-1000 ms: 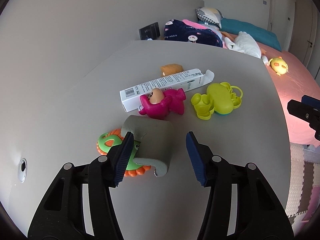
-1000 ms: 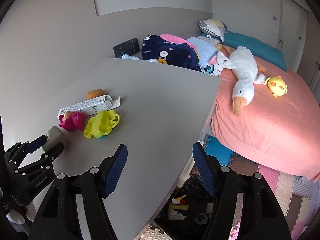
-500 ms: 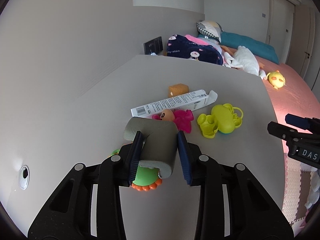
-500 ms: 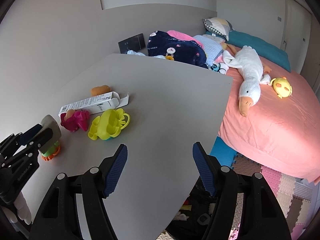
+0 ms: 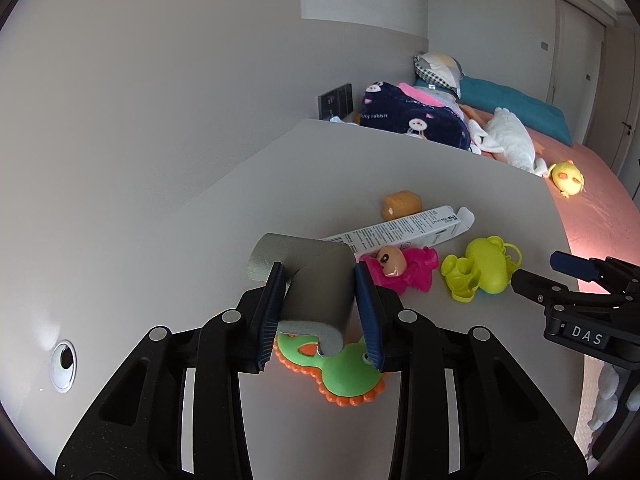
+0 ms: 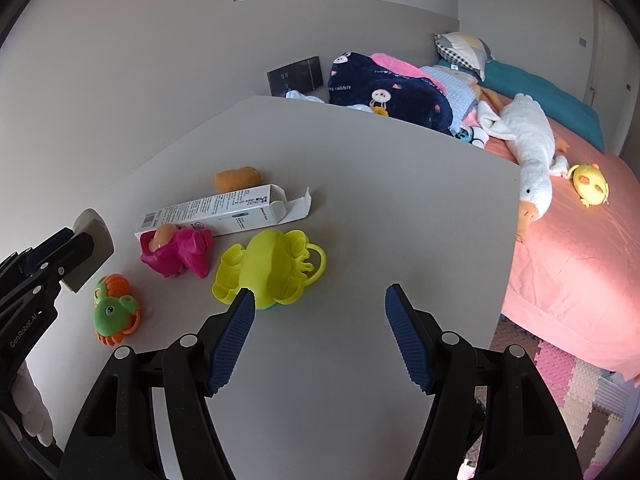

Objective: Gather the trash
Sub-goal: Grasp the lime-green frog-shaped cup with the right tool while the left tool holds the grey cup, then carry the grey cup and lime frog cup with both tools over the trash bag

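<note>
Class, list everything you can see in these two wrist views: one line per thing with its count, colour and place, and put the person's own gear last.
Foam corner piece: one, grey, held off the table between the left fingers.
Carton: one, white, lying flat on the table, end flap open.
Doll toy: one, pink, against the carton's near side.
Mould toy: one, yellow-green, right of the doll.
Frog toy: one, green and orange, on the table below the foam.
Soft lump: one, orange, behind the carton.
Table: one, grey.
Bed: one, pink sheet, right of the table.
Goose plush: one, white, on the bed.
Left gripper: shut on the foam.
Right gripper: open, empty, over the table.
</note>
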`<state>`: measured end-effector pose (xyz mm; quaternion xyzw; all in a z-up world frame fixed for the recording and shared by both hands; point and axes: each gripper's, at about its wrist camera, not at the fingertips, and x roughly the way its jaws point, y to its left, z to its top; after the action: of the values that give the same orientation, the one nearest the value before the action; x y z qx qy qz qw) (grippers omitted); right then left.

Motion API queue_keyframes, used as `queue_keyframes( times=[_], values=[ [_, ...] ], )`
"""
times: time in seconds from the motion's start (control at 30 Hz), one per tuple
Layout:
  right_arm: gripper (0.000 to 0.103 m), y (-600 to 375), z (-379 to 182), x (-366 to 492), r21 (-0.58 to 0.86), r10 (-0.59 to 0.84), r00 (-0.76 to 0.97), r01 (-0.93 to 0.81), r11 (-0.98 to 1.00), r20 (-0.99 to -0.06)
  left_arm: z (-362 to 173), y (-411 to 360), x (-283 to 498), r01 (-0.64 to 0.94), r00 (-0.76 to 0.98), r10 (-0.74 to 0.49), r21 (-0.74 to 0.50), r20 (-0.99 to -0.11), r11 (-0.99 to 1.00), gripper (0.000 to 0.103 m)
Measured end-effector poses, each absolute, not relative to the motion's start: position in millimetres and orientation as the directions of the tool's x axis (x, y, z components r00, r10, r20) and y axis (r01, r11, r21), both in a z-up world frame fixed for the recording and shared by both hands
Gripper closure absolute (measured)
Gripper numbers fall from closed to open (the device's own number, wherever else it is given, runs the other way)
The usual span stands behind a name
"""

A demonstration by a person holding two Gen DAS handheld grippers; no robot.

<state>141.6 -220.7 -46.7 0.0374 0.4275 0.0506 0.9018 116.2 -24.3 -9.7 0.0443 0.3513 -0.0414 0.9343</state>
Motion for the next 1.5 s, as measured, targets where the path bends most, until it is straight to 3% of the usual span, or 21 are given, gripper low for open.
queue_keyframes(
  times=[0.43, 0.7, 0.8, 0.83, 1.5],
  values=[
    [0.035, -216, -63, 174, 0.251, 0.218, 0.619, -0.035, 0.967, -0.754, -12, -11, 122, 0.083, 0.741, -0.036, 0.038, -0.670, 0.996, 0.068],
    [0.035, -208, -66, 186, 0.226, 0.207, 0.612, -0.048, 0.973, -0.763, -15, -8, 123, 0.075, 0.734, -0.033, 0.032, -0.679, 0.997, 0.068],
    [0.043, -206, -67, 184, 0.216, 0.209, 0.613, -0.064, 0.974, -0.762, -15, -8, 123, 0.074, 0.735, -0.032, 0.032, -0.678, 0.997, 0.068],
    [0.052, -206, -67, 183, 0.228, 0.224, 0.610, -0.072, 0.971, -0.760, -14, -8, 123, 0.073, 0.737, -0.033, 0.031, -0.675, 0.997, 0.068],
    [0.052, -231, -29, 139, 0.197, 0.204, 0.645, -0.084, 0.977, -0.736, 4, -38, 90, 0.116, 0.751, -0.079, 0.012, -0.656, 0.993, 0.068]
  ],
)
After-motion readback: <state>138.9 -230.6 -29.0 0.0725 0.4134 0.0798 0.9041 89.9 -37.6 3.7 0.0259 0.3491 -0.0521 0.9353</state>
